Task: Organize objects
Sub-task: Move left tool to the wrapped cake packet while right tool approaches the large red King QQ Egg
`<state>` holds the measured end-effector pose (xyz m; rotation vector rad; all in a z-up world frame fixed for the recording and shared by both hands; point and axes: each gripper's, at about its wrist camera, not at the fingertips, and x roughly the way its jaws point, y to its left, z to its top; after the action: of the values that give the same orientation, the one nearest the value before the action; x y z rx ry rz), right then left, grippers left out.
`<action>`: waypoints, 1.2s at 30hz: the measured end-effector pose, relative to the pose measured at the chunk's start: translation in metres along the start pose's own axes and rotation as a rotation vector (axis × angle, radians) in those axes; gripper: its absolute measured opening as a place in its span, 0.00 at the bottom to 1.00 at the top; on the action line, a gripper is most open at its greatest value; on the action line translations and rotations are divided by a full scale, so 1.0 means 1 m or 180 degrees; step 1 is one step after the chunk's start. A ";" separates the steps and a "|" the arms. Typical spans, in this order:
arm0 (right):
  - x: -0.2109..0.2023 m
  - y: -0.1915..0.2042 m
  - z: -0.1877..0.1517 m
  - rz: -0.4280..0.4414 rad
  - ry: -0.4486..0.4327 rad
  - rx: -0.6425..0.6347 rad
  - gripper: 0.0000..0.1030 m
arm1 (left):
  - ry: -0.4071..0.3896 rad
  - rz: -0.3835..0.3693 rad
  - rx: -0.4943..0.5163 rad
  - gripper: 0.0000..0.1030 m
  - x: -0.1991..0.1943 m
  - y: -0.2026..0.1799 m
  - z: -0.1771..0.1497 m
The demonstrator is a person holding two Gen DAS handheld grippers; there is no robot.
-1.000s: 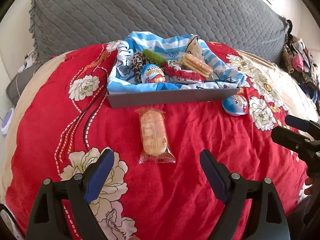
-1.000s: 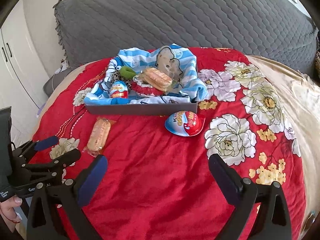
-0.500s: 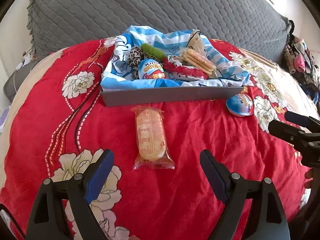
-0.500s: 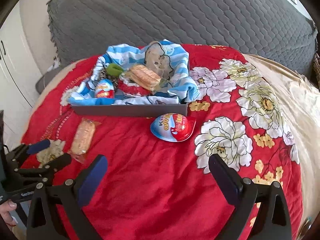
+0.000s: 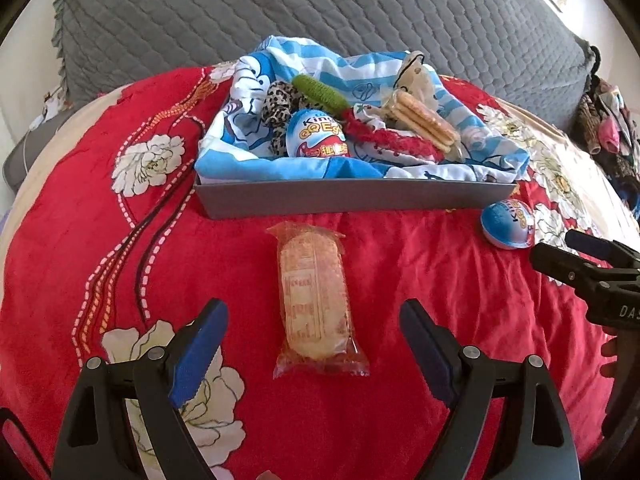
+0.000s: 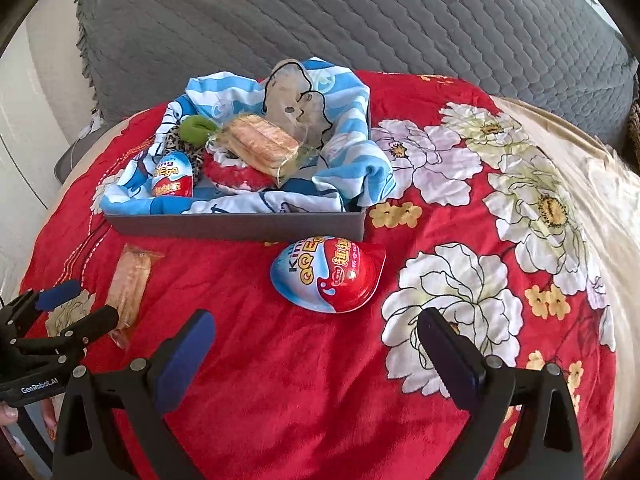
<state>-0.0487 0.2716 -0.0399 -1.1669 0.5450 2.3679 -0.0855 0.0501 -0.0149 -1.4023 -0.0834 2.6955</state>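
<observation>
Both hand-held grippers gape empty: left hand-held gripper straddles a wrapped biscuit pack; right hand-held gripper faces a "Kinder QQ Egg".

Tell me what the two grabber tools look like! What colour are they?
Both are black frames with silver bolts, shaped like forks. The left gripper and right gripper each have two jaws lined with blue pads that look ridged. White lettering reading "GenRobot.AI" sits on the left one's side, seen from the right wrist camera. No cables or sleeves show.
</observation>
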 end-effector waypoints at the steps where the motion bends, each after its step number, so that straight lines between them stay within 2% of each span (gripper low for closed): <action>1: 0.001 0.000 0.001 -0.0007 0.0007 0.0003 0.99 | -0.0010 0.0000 -0.0012 0.86 0.002 0.000 0.001; 26: 0.020 -0.004 0.008 -0.0074 0.0072 -0.0060 0.99 | -0.0021 -0.0008 -0.0033 0.86 0.017 -0.003 0.011; 36: 0.035 -0.005 0.013 -0.0147 0.0079 -0.0153 0.99 | 0.0062 0.0005 -0.0069 0.86 0.030 0.002 0.007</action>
<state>-0.0732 0.2903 -0.0613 -1.2183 0.4666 2.3421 -0.1083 0.0520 -0.0352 -1.4347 -0.1103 2.6898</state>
